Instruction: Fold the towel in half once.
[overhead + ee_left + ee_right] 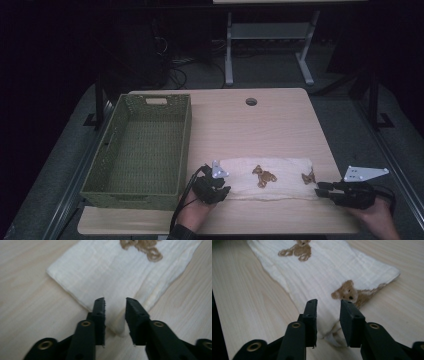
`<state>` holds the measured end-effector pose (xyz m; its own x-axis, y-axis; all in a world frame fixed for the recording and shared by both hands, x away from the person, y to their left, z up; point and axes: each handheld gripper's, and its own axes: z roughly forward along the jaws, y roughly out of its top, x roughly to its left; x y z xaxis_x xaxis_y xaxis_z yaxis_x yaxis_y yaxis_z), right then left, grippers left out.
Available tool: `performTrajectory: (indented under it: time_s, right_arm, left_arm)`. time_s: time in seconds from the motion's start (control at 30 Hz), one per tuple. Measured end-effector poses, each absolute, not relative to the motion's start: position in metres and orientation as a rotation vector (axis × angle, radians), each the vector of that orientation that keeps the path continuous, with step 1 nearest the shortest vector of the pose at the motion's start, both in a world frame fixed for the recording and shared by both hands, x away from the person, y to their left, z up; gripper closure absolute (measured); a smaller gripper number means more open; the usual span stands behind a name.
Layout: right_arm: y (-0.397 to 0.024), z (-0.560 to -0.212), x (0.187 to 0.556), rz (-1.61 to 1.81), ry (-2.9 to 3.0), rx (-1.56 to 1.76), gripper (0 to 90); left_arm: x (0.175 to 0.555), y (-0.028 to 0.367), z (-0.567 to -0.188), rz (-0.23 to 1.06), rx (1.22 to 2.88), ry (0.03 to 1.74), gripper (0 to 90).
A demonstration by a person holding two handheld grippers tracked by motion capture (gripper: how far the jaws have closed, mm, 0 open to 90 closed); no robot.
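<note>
Cloth (270, 179) lies folded flat along your table's (280, 120) near edge. Your left tool (115, 301) and right tool (328, 302) stand released at its two ends, jaws parted over its corners.

Left claw (115, 305) parted, white cloth (117, 272) corner between jaws, wooden table (32, 312)

Table (280, 120) in middle of room. Basket (182, 145) on table's left part, running front to back. Folded cloth (285, 186) flat on table right of basket, near front edge, long side across. Left gripper (223, 192) at cloth's left end, right gripper (318, 189) at its right end. Cable hole (251, 101) behind cloth, near far edge. Desk frame (270, 35) on floor beyond table.
</note>
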<state>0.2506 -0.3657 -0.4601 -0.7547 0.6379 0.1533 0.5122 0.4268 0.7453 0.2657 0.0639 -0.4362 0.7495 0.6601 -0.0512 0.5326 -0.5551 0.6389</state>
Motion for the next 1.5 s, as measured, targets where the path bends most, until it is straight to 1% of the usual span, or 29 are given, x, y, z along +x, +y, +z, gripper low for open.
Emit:
performTrajectory:
  time_s: [0.07,0.1,0.13,0.2,0.3,0.43,0.5,0.63,0.97,1.13,1.2,1.37,1.5]
  right_arm:
    - [-0.365,-0.458,0.254,1.252,2.514,1.023,63.6]
    - [-0.365,-0.458,0.254,1.252,2.514,1.023,63.6]
    - [-0.364,-0.456,0.259,1.245,2.508,1.027,61.0]
    - [-0.362,-0.456,0.263,1.234,2.505,1.022,59.1]
    - [-0.358,-0.454,0.271,1.215,2.497,1.019,58.8]
    - [-0.353,-0.454,0.284,1.208,2.487,1.015,58.6]
    - [-0.353,-0.454,0.292,1.188,2.489,1.016,60.1]
    - [-0.354,-0.455,0.312,1.162,2.462,1.056,63.4]
    - [-0.355,-0.464,0.353,1.141,2.444,1.127,66.2]
    - [-0.353,-0.472,0.363,1.109,2.462,1.152,68.9]
    - [-0.353,-0.474,0.362,1.097,2.469,1.136,70.8]
    - [-0.352,-0.475,0.359,1.090,2.463,1.105,72.2]
    - [-0.352,-0.475,0.358,1.091,2.463,1.100,74.3]
  left_arm:
    - [0.267,0.063,-0.435,0.263,2.288,0.889,62.9]
    - [0.268,0.062,-0.433,0.266,2.281,0.893,62.9]
    - [0.271,0.060,-0.431,0.280,2.272,0.883,57.9]
    - [0.275,0.058,-0.428,0.297,2.271,0.882,54.4]
    - [0.284,0.053,-0.425,0.325,2.263,0.867,51.9]
    - [0.294,0.051,-0.424,0.353,2.258,0.886,47.3]
    - [0.307,0.051,-0.425,0.355,2.250,0.913,47.2]
    - [0.318,0.051,-0.427,0.378,2.230,0.932,47.2]
    - [0.344,0.050,-0.434,0.372,2.229,0.965,47.9]
    - [0.348,0.052,-0.437,0.372,2.228,0.971,48.1]
    - [0.349,0.053,-0.439,0.374,2.230,0.983,48.1]
    - [0.352,0.054,-0.444,0.383,2.245,1.010,49.1]
    - [0.354,0.055,-0.450,0.368,2.246,1.027,51.1]
